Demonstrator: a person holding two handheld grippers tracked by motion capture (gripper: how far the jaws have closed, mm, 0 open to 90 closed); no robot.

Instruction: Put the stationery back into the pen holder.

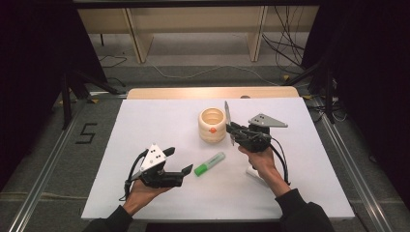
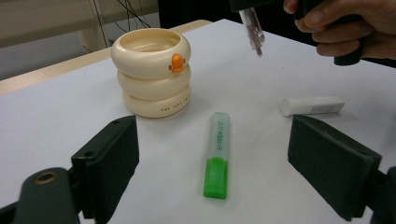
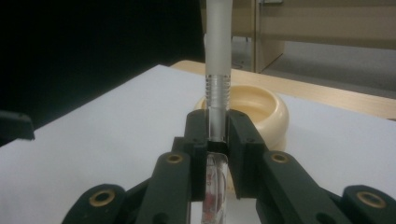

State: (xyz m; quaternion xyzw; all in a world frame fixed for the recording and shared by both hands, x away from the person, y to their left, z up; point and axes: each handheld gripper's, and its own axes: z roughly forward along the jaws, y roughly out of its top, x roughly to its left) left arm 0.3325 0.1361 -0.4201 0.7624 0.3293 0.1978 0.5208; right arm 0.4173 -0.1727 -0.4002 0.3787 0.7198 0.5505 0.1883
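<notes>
White tabletop: your right gripper (image 1: 232,126), clamped on the pen (image 1: 227,116), nears the cup (image 1: 212,125); lower it inside. Left gripper (image 1: 180,162) jaws apart.

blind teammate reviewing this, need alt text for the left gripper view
Between two open black fingers, a green highlighter lies on a white table. Behind stand a cream ringed holder and a white cap; a hand holds a pen above.

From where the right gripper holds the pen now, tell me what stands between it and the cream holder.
Nothing visible does. The pen, clamped upright in the right gripper, hangs just beside the cream holder, whose open top looks empty. The green highlighter and white eraser lie nearer the person, off that path.
</notes>
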